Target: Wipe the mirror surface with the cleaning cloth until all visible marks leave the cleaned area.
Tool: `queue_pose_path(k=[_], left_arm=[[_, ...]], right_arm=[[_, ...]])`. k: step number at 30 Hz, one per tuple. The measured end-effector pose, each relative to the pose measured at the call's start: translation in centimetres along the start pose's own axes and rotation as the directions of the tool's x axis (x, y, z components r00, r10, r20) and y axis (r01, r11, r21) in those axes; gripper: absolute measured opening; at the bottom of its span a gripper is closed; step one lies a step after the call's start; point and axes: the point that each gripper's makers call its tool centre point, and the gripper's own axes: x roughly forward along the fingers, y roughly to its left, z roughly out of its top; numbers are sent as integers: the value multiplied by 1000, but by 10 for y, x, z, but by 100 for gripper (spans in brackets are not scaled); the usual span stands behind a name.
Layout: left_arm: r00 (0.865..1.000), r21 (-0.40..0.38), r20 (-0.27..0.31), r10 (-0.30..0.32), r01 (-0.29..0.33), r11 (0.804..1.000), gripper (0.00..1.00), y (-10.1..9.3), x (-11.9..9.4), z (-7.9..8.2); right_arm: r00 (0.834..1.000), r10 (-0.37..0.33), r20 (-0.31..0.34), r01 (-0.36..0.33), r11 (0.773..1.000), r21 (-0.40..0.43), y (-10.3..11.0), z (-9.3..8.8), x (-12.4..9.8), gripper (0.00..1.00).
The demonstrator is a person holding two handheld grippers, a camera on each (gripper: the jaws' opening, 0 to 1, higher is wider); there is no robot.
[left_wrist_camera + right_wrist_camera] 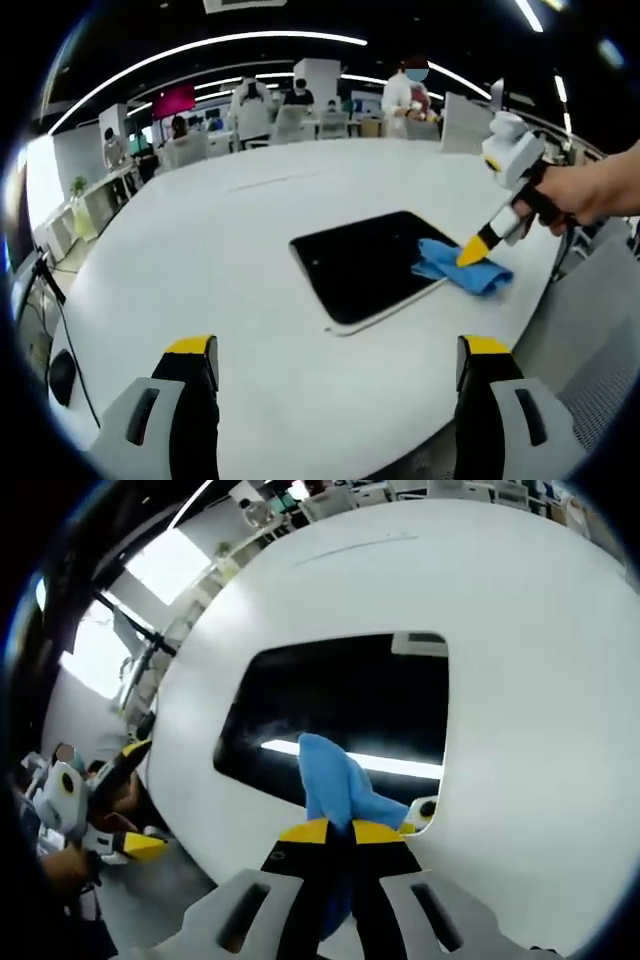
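Note:
A dark rectangular mirror (365,262) with a pale rim lies flat on the white table (230,240). A blue cleaning cloth (462,268) rests on its right end. My right gripper (472,250), held by a hand, comes in from the right and presses down on the cloth. In the right gripper view the mirror (340,715) reflects a bright ceiling light, and the right gripper (340,832) is shut on the blue cloth (340,785), which lies over the mirror's near edge. My left gripper (335,352) stands open above the table's near part, with nothing between its jaws.
People and chairs (290,120) sit beyond the table's far edge. The table's rim curves close at the right, with grey chairs (590,320) beside it. The left gripper (95,810) shows at the lower left of the right gripper view, off the table's edge.

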Motion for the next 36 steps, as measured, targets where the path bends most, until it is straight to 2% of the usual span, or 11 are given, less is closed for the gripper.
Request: queue_pose_path(k=[3,13,15,19,23,36], left_arm=[[1000,-12,-6,15,-15,1000,99,3,0,-2],[1000,-29,3,7,-7,1000,99,1,0,0],[999,-28,28,23,-22,999,99,2,-4,5],[998,-55,30,48,-46,997,99,10,-3,5],[999,-9,23,24,-24,1000,99,4,-1,5],[1000,6,12,13,-13,1000,99,2,0,3]], right_arm=[[1000,3,-2,-3,1000,2,-3,-1,-2,2],[1000,-2,-3,2,1000,21,-13,-1,-8,2],[1000,-5,-4,5,1000,29,-18,-1,-10,2],[1000,-19,-9,19,999,30,-25,0,-12,2],[1000,-23,-11,24,999,28,-27,-1,-13,2],[999,-35,-17,36,997,71,-29,4,-15,2]])
